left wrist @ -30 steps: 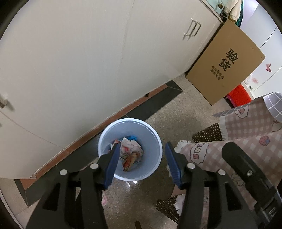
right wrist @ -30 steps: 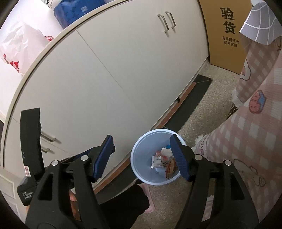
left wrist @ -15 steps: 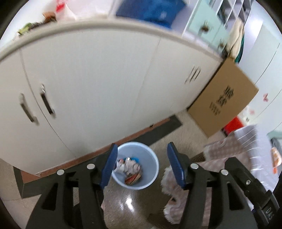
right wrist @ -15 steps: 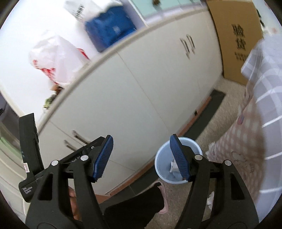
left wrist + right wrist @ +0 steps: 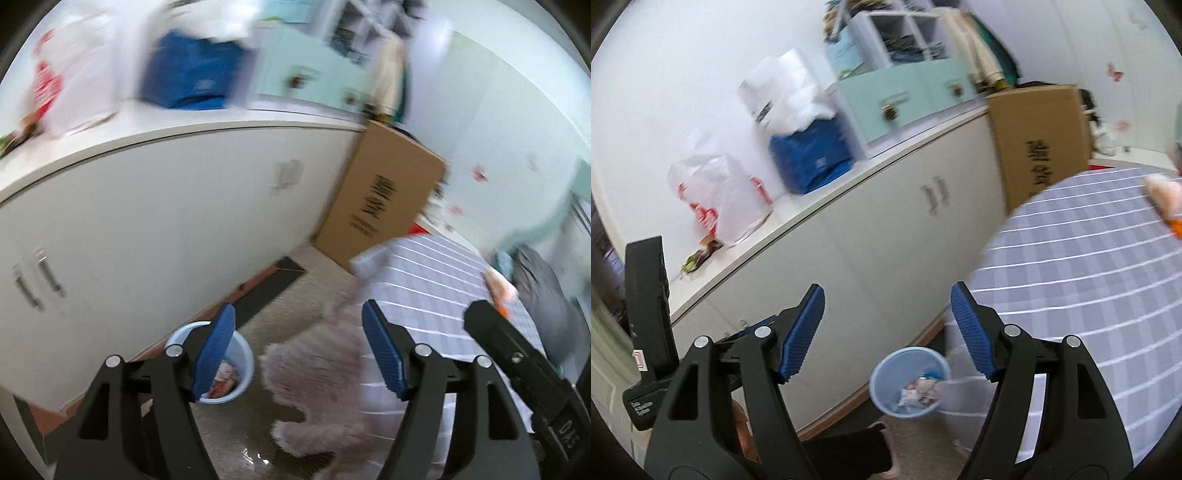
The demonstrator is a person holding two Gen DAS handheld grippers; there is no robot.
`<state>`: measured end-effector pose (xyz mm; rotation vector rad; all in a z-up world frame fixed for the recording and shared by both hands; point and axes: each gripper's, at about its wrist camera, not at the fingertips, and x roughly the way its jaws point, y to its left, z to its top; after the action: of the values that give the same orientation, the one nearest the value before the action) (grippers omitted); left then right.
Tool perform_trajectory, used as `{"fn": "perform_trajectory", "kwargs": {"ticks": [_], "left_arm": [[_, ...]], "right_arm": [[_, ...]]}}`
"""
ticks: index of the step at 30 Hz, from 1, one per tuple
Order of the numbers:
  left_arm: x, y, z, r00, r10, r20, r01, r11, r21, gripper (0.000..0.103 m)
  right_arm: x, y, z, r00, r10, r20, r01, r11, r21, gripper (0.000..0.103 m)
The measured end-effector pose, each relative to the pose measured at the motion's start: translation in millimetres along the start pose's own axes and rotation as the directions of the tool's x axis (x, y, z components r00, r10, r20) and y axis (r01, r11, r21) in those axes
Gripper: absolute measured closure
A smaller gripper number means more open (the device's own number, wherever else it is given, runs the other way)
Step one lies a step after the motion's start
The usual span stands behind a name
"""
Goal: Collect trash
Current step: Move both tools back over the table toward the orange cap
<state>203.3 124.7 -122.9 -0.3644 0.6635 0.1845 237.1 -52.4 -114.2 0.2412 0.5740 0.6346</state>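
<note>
A light blue trash bin [image 5: 242,365] with crumpled wrappers inside stands on the floor by the white cabinet; it also shows in the right wrist view [image 5: 886,384]. My left gripper [image 5: 297,354] is open and empty, high above the floor. My right gripper [image 5: 886,326] is open and empty, also raised. A round table with a grey checked cloth [image 5: 1089,280] is on the right; an orange-and-white wrapper [image 5: 1165,199] lies at its far edge, and shows blurred in the left wrist view [image 5: 500,284].
A long white cabinet [image 5: 879,236] runs along the wall, with plastic bags [image 5: 716,195], a blue bag [image 5: 809,158] and a mint drawer box [image 5: 908,99] on top. A cardboard box [image 5: 384,199] leans at its end. The tablecloth's pink frilled skirt [image 5: 314,373] hangs near the bin.
Both grippers have risen and tilted up from over the bin. The bin now looks smaller and lower, and the tabletop and cabinet top have come into view. Jaws stay open.
</note>
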Motion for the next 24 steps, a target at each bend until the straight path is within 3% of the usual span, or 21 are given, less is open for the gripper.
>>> {"fn": "perform_trajectory", "kwargs": {"ticks": [7,13,24], "left_arm": [[11.2,-111.8,-19.8,0.991,-0.119,-0.058,0.127,0.977,0.171,0.032],[24.7,-169.5,-41.3,0.982,-0.148,-0.114,0.173,0.952,0.253,0.029],[39.6,-209.6,-54.9,0.982,-0.113,-0.154,0.159,0.929,0.334,0.028]], "right_arm": [[-68.2,-74.8,-1.9,0.988,-0.147,0.045,0.142,0.986,0.087,0.030],[-110.8,-136.3,-9.0,0.969,-0.243,0.045,0.233,0.960,0.154,0.029],[-125.9,-177.8,-14.9,0.964,-0.263,0.043,0.248,0.945,0.212,0.027]]}}
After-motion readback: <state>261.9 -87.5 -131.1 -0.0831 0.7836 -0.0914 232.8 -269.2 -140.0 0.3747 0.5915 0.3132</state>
